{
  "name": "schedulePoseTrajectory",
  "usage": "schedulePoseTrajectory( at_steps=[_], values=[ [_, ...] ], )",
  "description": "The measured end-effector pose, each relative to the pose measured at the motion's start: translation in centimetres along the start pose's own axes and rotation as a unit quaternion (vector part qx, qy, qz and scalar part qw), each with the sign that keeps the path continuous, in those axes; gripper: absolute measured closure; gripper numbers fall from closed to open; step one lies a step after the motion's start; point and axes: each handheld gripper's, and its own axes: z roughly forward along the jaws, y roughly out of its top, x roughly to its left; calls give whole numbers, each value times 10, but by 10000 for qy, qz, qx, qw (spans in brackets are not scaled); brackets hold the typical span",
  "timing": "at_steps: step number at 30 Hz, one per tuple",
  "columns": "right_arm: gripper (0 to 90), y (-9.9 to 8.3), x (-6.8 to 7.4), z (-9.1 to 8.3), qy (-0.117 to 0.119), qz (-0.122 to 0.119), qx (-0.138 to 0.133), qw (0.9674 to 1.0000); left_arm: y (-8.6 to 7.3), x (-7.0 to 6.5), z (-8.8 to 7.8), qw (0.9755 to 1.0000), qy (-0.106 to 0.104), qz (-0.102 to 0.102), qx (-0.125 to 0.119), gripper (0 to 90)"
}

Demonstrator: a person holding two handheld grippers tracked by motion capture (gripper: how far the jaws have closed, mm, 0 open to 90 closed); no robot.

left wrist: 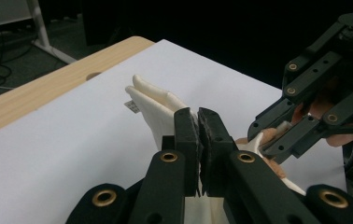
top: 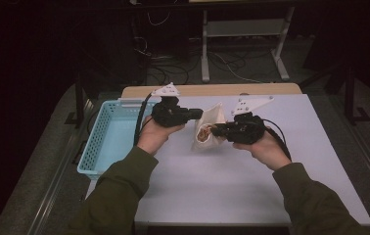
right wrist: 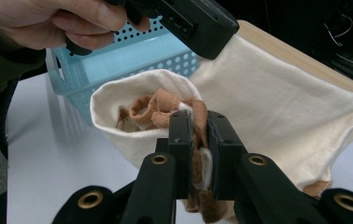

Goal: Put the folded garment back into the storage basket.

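Cloth bag [top: 211, 126] hangs above the white table [top: 232, 186], just right of the blue basket [top: 102, 139]. Left hand-held gripper [top: 196, 114] is clamped on its cream fabric; right hand-held gripper [top: 216, 131] pinches the rim together with what looks like orange cloth [right wrist: 163, 106] inside.

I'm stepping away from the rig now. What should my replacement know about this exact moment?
Left gripper: shut on the cream bag, pinching one side of it.
Right gripper: shut on the bag's mouth edge together with the brown cord.
Bag: held between both grippers above the white table, mouth open, brown cord bunched at the opening.
Blue basket: at the table's left edge, beside the left hand.
Done: bag gripped on both sides.
Left: probably moving it to the basket; keep both grips.
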Motion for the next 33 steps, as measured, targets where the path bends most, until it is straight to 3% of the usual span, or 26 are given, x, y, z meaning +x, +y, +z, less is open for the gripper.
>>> schedulePoseTrajectory(
  at_steps=[13, 33],
  values=[
    [797, 28, 9, 17, 102, -187, -32, 9998, -1, 15, -34, 9995, 293, -69, -104, 867],
    [797, 70, 24, 64, 425, -378, -49, 9984, -10, 50, -87, 9965, 785, -164, -221, 867]
  ],
)
